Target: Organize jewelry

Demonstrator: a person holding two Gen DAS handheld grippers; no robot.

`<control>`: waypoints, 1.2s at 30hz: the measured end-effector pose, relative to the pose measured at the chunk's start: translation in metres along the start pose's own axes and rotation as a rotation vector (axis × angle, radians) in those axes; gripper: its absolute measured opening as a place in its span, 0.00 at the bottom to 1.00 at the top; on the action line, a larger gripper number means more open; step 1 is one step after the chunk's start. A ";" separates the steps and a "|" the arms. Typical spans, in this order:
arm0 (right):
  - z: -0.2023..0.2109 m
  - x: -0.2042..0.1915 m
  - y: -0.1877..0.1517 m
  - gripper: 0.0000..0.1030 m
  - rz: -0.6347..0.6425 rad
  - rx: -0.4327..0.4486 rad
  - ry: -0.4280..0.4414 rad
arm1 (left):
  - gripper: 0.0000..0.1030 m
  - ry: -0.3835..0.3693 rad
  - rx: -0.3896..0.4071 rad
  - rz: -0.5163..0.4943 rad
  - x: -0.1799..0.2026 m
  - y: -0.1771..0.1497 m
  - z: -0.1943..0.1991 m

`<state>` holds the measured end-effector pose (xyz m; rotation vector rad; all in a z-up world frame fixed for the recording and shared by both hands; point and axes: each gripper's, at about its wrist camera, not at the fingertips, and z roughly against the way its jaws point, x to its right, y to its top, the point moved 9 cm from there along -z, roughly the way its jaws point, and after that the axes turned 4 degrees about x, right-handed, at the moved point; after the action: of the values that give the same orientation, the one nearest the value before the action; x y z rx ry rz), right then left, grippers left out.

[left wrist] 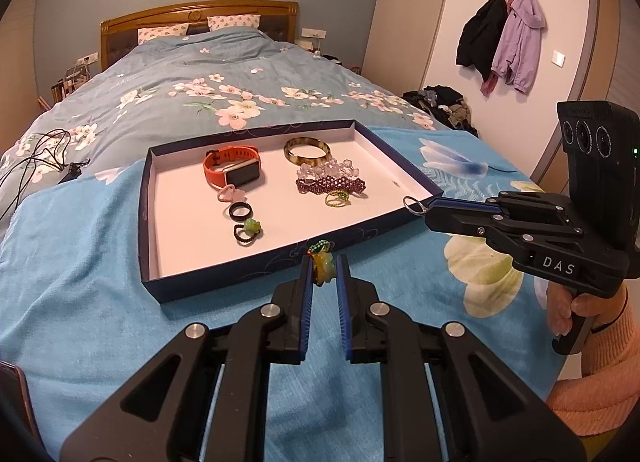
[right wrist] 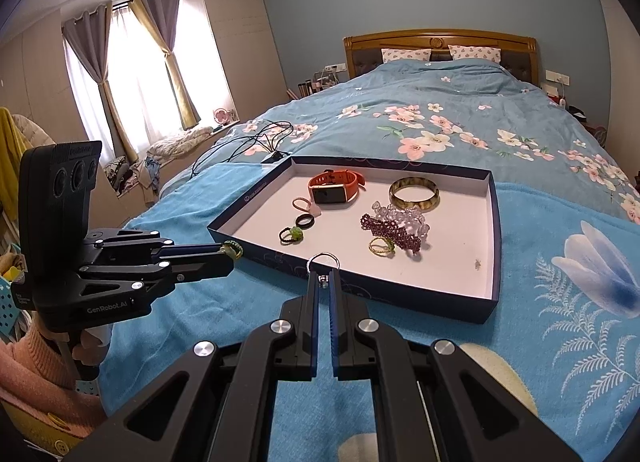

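A dark blue tray (left wrist: 256, 264) with a white floor lies on the bed; it also shows in the right wrist view (right wrist: 495, 229). In it lie an orange watch (left wrist: 232, 169), a horn bangle (left wrist: 307, 149), a purple bead bracelet (left wrist: 332, 183), clear beads (left wrist: 328, 169), a black ring (left wrist: 241, 210) and small bead rings. My left gripper (left wrist: 325, 268) is shut on a yellow-green bead ring (left wrist: 322, 264) just before the tray's near wall. My right gripper (right wrist: 323, 282) is shut on a silver ring (right wrist: 323, 260) at the tray's near edge.
The tray rests on a light blue blanket (left wrist: 80, 262) over a floral duvet (left wrist: 200, 81). Black cables (left wrist: 36, 153) lie to the left of the tray. Jackets (left wrist: 504, 37) hang on the right wall. A window with curtains (right wrist: 132, 61) is at the left.
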<state>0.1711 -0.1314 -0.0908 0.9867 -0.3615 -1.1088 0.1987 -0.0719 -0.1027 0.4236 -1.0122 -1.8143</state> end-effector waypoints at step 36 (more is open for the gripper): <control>-0.007 0.016 0.024 0.03 -0.006 0.038 -0.028 | 0.12 0.053 0.040 0.019 -0.018 0.027 -0.012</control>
<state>0.1973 -0.1396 -0.0787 1.0073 -0.4042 -1.1252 0.2309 -0.0660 -0.0908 0.4827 -1.0136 -1.7598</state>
